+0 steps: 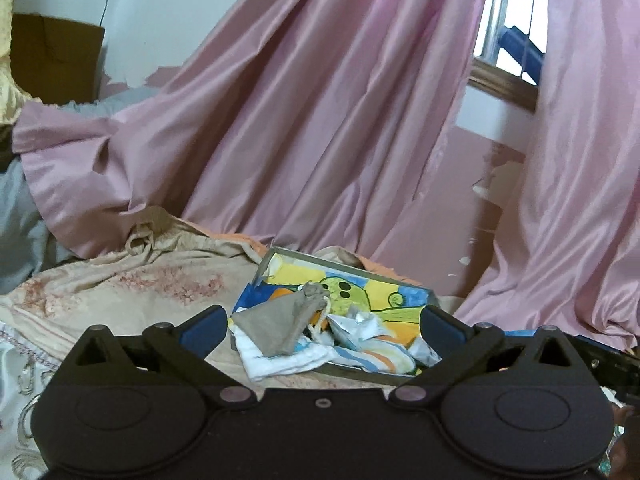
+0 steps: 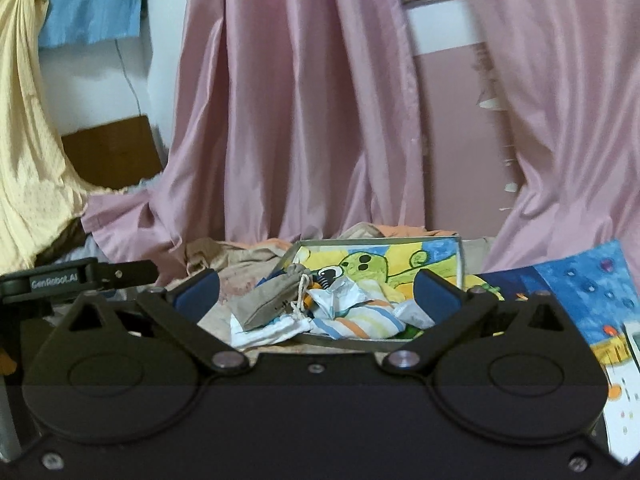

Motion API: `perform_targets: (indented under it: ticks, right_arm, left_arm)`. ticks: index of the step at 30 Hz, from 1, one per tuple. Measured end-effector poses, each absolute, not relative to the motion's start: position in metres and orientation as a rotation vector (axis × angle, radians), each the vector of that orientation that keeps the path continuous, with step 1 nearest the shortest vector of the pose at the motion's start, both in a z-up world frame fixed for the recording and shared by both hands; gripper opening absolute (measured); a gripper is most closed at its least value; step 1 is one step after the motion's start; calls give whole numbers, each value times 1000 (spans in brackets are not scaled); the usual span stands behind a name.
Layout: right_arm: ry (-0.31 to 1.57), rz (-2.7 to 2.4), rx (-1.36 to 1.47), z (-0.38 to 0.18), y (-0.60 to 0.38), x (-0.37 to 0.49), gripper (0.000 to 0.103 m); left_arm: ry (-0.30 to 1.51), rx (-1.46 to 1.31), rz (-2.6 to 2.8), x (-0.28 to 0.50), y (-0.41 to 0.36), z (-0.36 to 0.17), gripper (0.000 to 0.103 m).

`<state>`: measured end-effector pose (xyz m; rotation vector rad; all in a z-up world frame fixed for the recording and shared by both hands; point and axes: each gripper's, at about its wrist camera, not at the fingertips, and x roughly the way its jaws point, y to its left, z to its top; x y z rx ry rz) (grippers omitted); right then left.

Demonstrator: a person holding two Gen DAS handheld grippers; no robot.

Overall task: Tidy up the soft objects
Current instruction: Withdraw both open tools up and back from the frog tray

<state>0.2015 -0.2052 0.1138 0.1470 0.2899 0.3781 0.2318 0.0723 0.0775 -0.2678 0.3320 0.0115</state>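
Two hand-held grippers in play, both with blue-padded fingers spread wide and nothing between them: left hand-held gripper [image 1: 322, 326] and right hand-held gripper [image 2: 316, 294] released, hovering low over the bed, aimed at the same pile.

Soft pile sits in a shallow grey-rimmed box with a yellow, green and blue cartoon drawing inside [image 1: 430, 294] [image 2: 460, 256], resting on the rumpled beige floral bedsheet [image 1: 132, 284] [image 2: 236, 266].

- Grey-beige drawstring cloth pouch [image 1: 276, 326] [image 2: 270, 304] on top at the box's near-left corner, tilted, cinched neck pointing into the box, white cord trailing beside it.
- White cloth bag with faint print [image 1: 280, 360] [image 2: 268, 330] under the pouch, hanging out over the box's front-left edge onto the sheet.
- Pastel striped white, orange and blue fabric [image 1: 380, 354] [image 2: 360, 320] bunched along the front edge, touching the white bag.
- Crumpled white packet-like piece [image 1: 356, 326] [image 2: 340, 296] just behind the stripes; exact type unclear.

Blue painted card with coloured dots [image 2: 592, 304] lies right of the box, near the right hand-held gripper's right finger, seen in the right wrist view only.

Pink satin curtains [image 1: 320, 120] [image 2: 300, 120] draped behind the bed, hem spilling onto it at left. Brown cardboard panel [image 1: 56, 60] [image 2: 112, 152] against the white wall. Yellow cloth [image 2: 24, 140] and light blue cloth [image 2: 92, 0] hanging at upper left.
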Motion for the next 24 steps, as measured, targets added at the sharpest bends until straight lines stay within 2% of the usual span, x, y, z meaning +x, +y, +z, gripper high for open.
perform_targets:
  ticks: [10, 24]
  right_arm:
    - [292, 221, 178, 89, -223, 141, 103]
    - [408, 142, 171, 40, -225, 88, 103]
  left_arm:
    - [294, -242, 28, 149, 45, 64, 102]
    - [395, -204, 59, 68, 22, 18, 102]
